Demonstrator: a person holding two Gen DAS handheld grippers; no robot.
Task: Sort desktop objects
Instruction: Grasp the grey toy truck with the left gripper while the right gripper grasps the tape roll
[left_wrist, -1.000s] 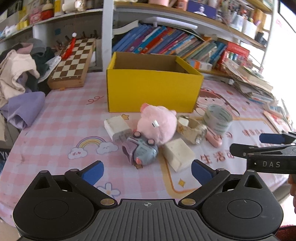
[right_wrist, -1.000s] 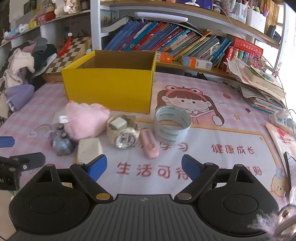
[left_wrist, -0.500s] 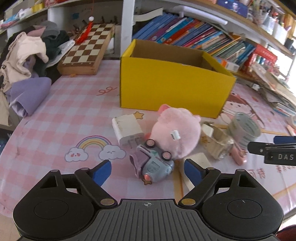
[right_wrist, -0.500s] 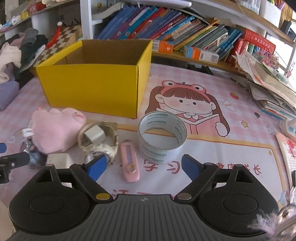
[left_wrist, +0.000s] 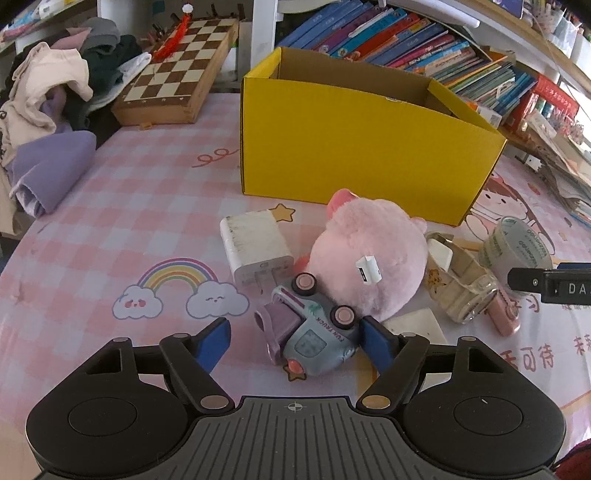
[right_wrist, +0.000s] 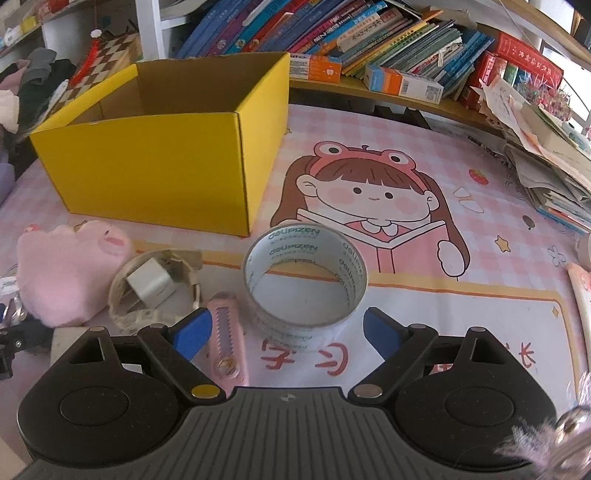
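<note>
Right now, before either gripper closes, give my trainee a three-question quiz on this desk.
1. True or false: the yellow box already holds the pink plush.
2. Which object lies between the left gripper jaws? A) tape roll B) toy truck C) charger
3. Fill in: the right gripper is lined up on the ____.

Key:
1. False; the plush lies on the table in front of the box.
2. B, the toy truck, on its side.
3. tape roll; both grippers' jaws are open.

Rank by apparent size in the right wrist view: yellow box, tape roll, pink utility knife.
1. yellow box
2. tape roll
3. pink utility knife, partly hidden by the hand-held gripper, though still clearly smallest.
</note>
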